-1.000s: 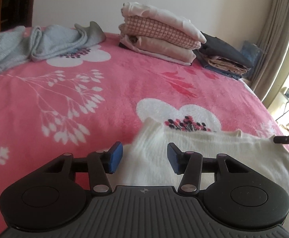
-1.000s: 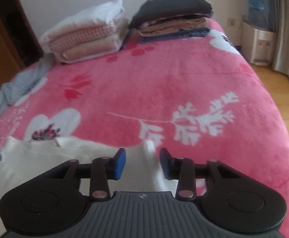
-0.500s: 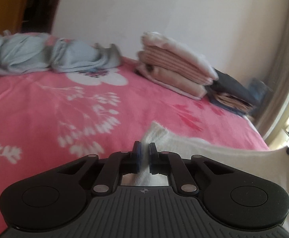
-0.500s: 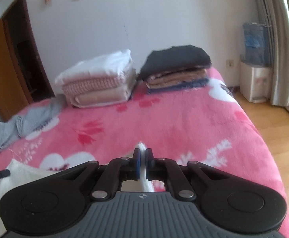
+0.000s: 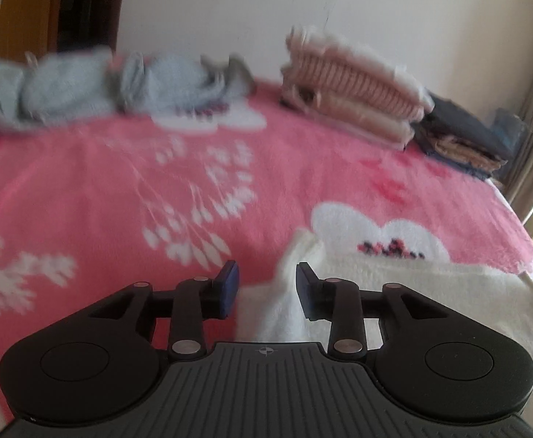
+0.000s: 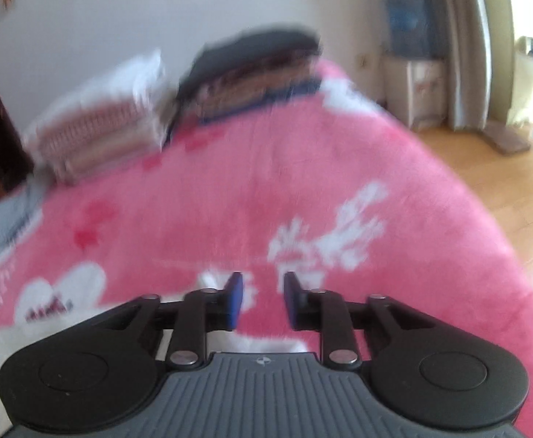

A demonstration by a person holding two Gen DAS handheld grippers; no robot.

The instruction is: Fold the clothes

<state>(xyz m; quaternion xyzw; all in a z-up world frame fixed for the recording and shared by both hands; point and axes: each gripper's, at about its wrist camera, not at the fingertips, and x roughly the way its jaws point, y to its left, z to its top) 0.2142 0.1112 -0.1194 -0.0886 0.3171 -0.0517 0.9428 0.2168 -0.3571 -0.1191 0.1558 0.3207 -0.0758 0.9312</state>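
Jaws on the left gripper (image 5: pixel 264 294) and the right gripper (image 6: pixel 262 299) have just been opening and stand apart, with the white top (image 5: pixel 394 292) lying loose on the pink bed (image 5: pixel 120 189), likely let go after a fold.

- The left gripper (image 5: pixel 266 292) points forward and downward, its black linkage arms spread to either side of the grey ribbed body.
- Its jaws have just been opening; the blue pads (image 5: pixel 228 288) stand apart, with a raised fold of cream garment (image 5: pixel 394 292) between them, close to the right-hand pad; the blur hides whether they touch.
- The right gripper (image 6: pixel 262 301) also tilts forward and down.
- Its jaws have just been opening too; the blue pads (image 6: pixel 235 299) stand apart with nothing pinched between them.
- No hand or sleeve shows in either view.
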